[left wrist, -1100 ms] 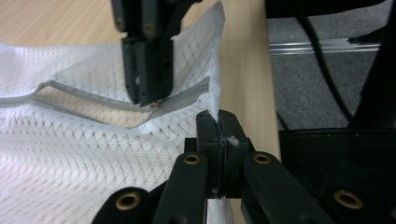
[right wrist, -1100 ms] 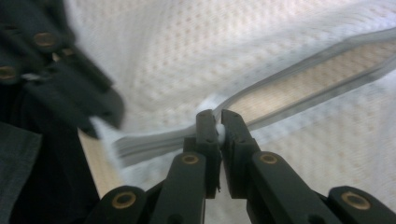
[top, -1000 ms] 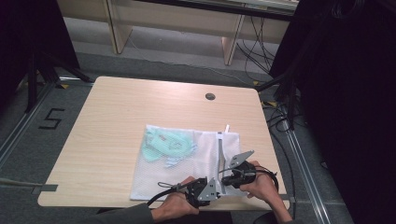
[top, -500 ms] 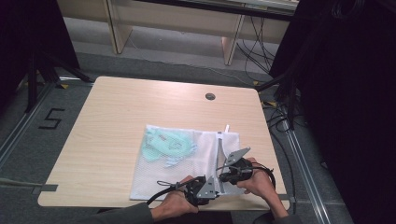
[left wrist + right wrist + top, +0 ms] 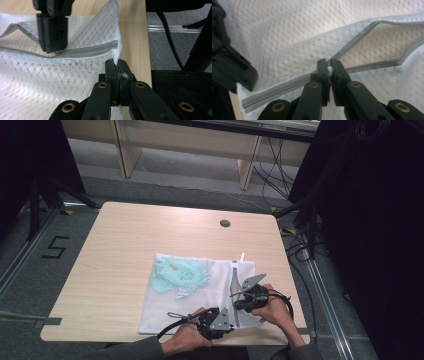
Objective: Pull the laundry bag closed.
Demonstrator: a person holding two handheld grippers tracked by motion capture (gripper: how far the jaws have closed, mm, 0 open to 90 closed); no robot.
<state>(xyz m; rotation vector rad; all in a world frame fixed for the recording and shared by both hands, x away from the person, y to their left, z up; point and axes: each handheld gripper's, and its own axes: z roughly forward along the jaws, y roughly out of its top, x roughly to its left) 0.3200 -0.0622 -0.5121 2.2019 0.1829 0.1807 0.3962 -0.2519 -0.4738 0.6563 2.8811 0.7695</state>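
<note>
A single black numeral "5" [image 5: 55, 247] is marked on the grey floor to the left of the table, readable in the high view. The pale green item inside the white mesh bag carries small reddish markings, too small to read. No other text, label or brand can be read.

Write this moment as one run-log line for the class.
left gripper: shut on mesh bag corner | right gripper: shut on zipper pull | zipper: partly open | bag flat on table
</note>
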